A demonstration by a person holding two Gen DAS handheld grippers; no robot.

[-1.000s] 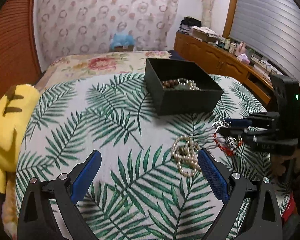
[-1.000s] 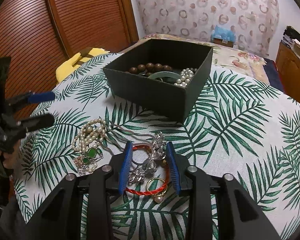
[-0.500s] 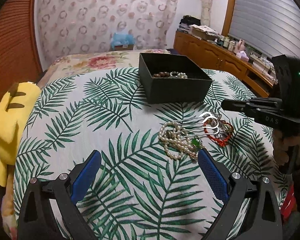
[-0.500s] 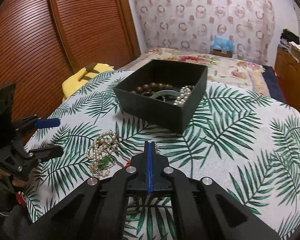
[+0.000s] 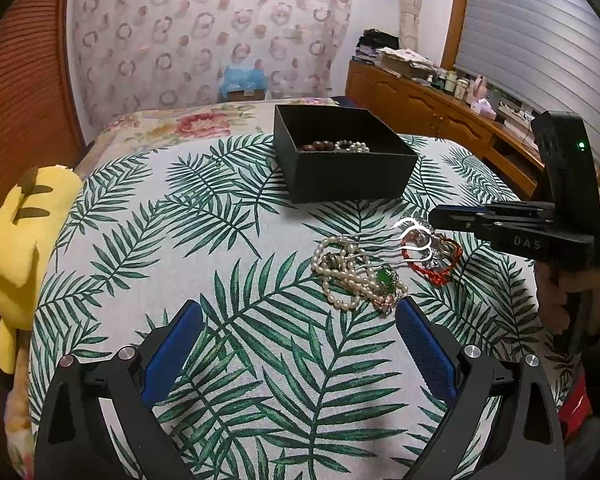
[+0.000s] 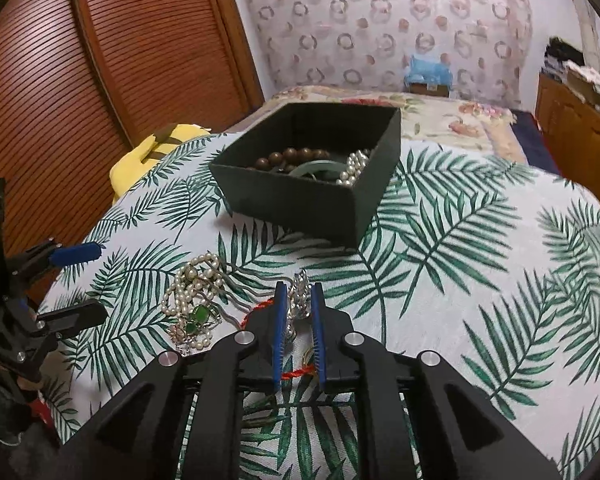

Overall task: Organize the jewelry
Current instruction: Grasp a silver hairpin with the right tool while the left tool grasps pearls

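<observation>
A black open box [image 5: 342, 160] [image 6: 312, 184] sits on the palm-leaf tablecloth and holds brown beads, a green bangle and pearls. A pile of jewelry lies in front of it: a pearl necklace with a green stone [image 5: 352, 276] [image 6: 192, 300], a silver crystal piece [image 6: 300, 296] and a red cord bracelet [image 5: 434, 268]. My right gripper [image 6: 298, 308] [image 5: 434, 216] hovers just over the pile, its jaws slightly apart with the silver piece between them. My left gripper [image 5: 296, 336] is wide open and empty, low over the cloth, near the pearls.
A yellow plush toy [image 5: 20, 232] lies at the table's left edge. A bed with a floral cover [image 5: 204, 120] stands behind the table. A wooden sideboard [image 5: 440, 116] runs along the right. A brown slatted wardrobe [image 6: 100, 60] stands on the left.
My right gripper was open around the silver piece, then fully shut and raised, and now its jaws stand slightly apart over the pile again. My left gripper stayed open and drew back a little.
</observation>
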